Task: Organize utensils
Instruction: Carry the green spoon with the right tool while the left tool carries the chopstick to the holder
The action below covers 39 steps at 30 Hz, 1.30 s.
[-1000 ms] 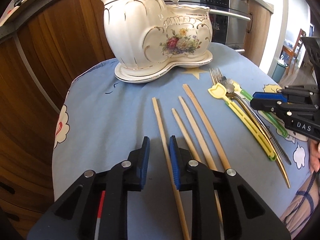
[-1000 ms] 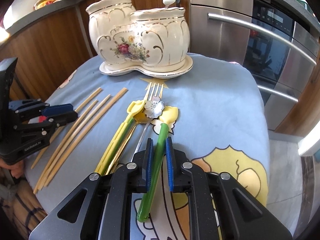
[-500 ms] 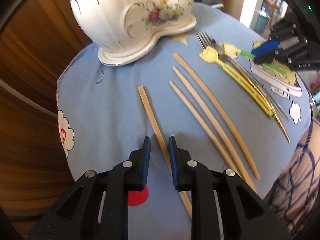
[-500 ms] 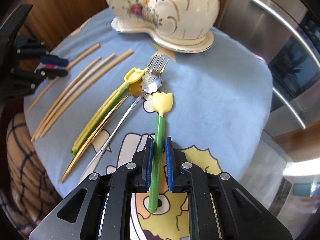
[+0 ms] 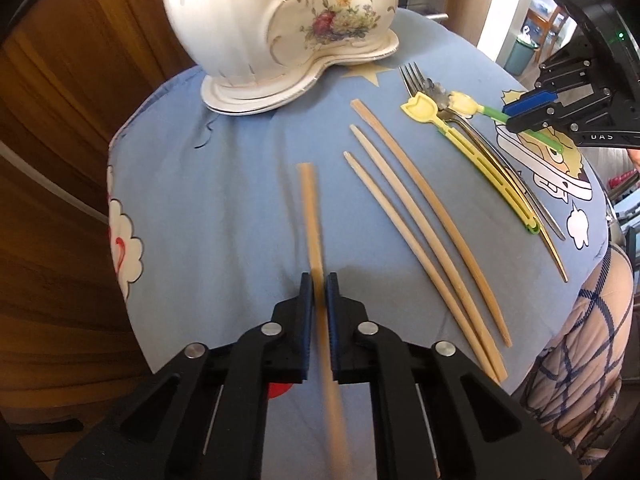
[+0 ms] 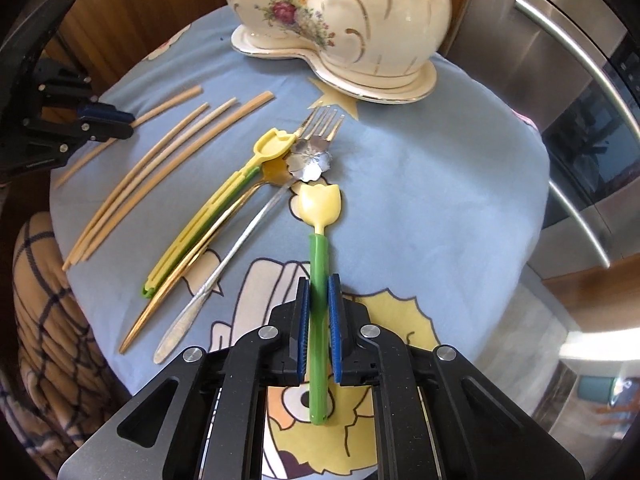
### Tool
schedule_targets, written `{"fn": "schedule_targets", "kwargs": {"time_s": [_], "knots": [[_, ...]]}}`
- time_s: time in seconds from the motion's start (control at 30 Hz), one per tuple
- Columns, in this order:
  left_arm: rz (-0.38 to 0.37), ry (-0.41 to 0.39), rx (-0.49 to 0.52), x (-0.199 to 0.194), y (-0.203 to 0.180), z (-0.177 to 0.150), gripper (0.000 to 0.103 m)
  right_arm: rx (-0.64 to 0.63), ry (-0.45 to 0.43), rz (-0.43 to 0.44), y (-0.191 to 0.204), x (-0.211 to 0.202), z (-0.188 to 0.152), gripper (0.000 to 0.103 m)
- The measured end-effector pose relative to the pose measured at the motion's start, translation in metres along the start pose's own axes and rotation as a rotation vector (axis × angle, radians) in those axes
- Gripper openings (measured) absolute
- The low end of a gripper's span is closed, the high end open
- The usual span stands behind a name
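Note:
My left gripper [image 5: 319, 280] points steeply down at the blue cloth, its jaws closing tight on a blurred bamboo chopstick [image 5: 312, 208]. Three more chopsticks [image 5: 420, 224] lie to its right. My right gripper [image 6: 319, 284] has its jaws closing on the green handle of a yellow tulip spoon [image 6: 320, 204], with the pads pressing on it. Left of that spoon lie a yellow-green utensil [image 6: 208, 224], a gold spoon [image 6: 180, 280], a silver flower spoon [image 6: 310, 158] and a fork [image 6: 324, 120]. The white floral holder [image 6: 340, 12] stands at the back. Each gripper shows at the edge of the other's view, the right gripper [image 5: 528, 110] and the left gripper [image 6: 108, 120].
The small round table under the blue cartoon cloth [image 5: 200, 200] drops off on all sides. Wooden cabinets [image 5: 60, 120] stand behind on the left and a steel oven front [image 6: 560, 80] on the right. A person's checked clothing [image 5: 580, 360] is at the near edge.
Both grippers tipped further downward. The left jaws closed in on the chopstick, which now looks blurred. The tulip spoon drew back a little from the flower spoon, held in the right jaws.

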<state>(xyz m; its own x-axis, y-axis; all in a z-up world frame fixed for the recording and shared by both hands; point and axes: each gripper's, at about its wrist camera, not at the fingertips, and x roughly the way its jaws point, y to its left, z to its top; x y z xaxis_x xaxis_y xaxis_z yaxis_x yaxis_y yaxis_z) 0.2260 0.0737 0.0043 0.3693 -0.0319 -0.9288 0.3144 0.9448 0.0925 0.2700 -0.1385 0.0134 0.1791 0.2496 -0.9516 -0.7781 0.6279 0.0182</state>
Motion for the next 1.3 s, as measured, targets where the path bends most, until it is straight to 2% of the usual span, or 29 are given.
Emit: {"fn": "schedule_targets", "kwargs": {"time_s": [0.1,0.27,0.63,0.8,0.9,1.1,1.3], "knots": [[0.015,-0.060,-0.038,-0.008,0.007,-0.007,0.006,0.026,-0.046,-0.003,-0.005,-0.009,-0.005,0.010],[0.018,-0.197,-0.146,-0.035,0.025,-0.010,0.006,0.104,-0.192,0.027,-0.018,-0.035,-0.012,0.010],[-0.038,-0.592,-0.387,-0.107,0.043,-0.015,0.006,0.294,-0.625,0.192,-0.023,-0.090,-0.005,0.010],[-0.052,-0.747,-0.426,-0.123,0.033,-0.002,0.006,0.376,-0.758,0.214,-0.024,-0.095,0.004,0.010],[-0.067,-0.806,-0.436,-0.125,0.030,0.008,0.006,0.417,-0.831,0.248,-0.026,-0.090,0.009,0.010],[-0.056,-0.917,-0.431,-0.133,0.026,0.031,0.006,0.490,-0.929,0.285,-0.032,-0.084,0.026,0.010],[-0.042,-1.075,-0.454,-0.143,0.034,0.055,0.006,0.545,-1.030,0.287,-0.043,-0.081,0.041,0.010]]}}
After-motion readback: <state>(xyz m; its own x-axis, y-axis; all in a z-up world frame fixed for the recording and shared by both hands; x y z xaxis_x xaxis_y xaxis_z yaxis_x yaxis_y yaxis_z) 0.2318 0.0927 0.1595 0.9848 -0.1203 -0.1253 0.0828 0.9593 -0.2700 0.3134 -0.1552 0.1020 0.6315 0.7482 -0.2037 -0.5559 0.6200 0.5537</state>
